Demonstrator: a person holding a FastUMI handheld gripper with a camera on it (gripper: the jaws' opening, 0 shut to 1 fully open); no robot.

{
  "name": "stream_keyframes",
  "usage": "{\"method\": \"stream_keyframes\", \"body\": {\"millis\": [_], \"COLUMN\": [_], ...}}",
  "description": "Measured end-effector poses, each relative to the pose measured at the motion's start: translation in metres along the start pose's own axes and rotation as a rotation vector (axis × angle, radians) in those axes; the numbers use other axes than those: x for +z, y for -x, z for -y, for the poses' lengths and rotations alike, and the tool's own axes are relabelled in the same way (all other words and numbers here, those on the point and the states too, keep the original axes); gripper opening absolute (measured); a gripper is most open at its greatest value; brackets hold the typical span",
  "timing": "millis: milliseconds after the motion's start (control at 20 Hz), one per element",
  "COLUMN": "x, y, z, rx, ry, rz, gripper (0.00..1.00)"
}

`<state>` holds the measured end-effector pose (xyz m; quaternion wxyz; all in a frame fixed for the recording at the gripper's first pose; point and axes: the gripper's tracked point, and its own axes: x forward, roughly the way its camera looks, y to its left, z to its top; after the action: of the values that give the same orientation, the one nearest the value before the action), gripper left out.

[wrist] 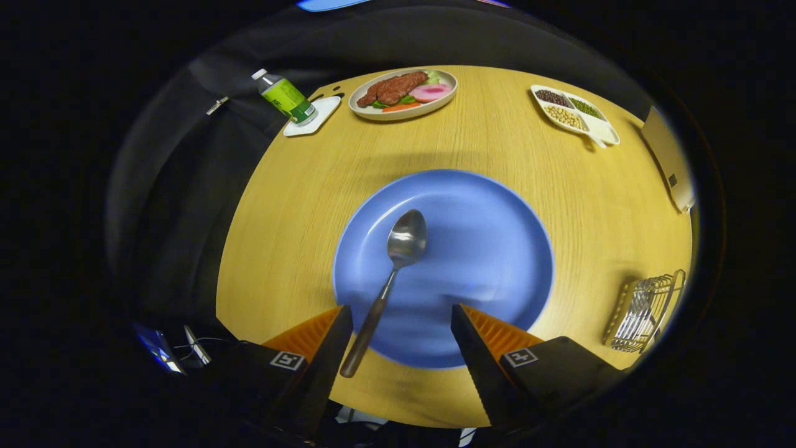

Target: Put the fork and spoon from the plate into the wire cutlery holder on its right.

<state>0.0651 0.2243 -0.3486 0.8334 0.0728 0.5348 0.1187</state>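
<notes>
The gripper (401,323) hangs over the near edge of the table (298,186), its fingers (333,348) spread wide apart and holding nothing. The spoon (392,274) lies on the blue plate (491,249), bowl toward the plate's middle, its dark handle crossing the near rim just inside the left finger. The wire holder (643,308) stands at the table's right edge, well apart from the plate. Along the far edge sit a food plate (404,93), a bottle (285,96) on a white coaster (314,118), and a divided dish (575,115) of beans.
</notes>
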Motion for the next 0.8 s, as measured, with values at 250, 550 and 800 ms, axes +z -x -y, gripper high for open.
{"method": "stream_keyframes", "body": {"millis": [250, 550, 800], "x": [-0.007, -0.005, -0.012], "y": [-0.022, -0.028, -0.035], "z": [-0.004, 0.002, 0.006], "rx": [-0.021, -0.048, -0.015], "ry": [-0.022, -0.045, -0.039], "rz": [-0.059, -0.081, -0.091], "gripper": [0.83, 0.33, 0.15]}}
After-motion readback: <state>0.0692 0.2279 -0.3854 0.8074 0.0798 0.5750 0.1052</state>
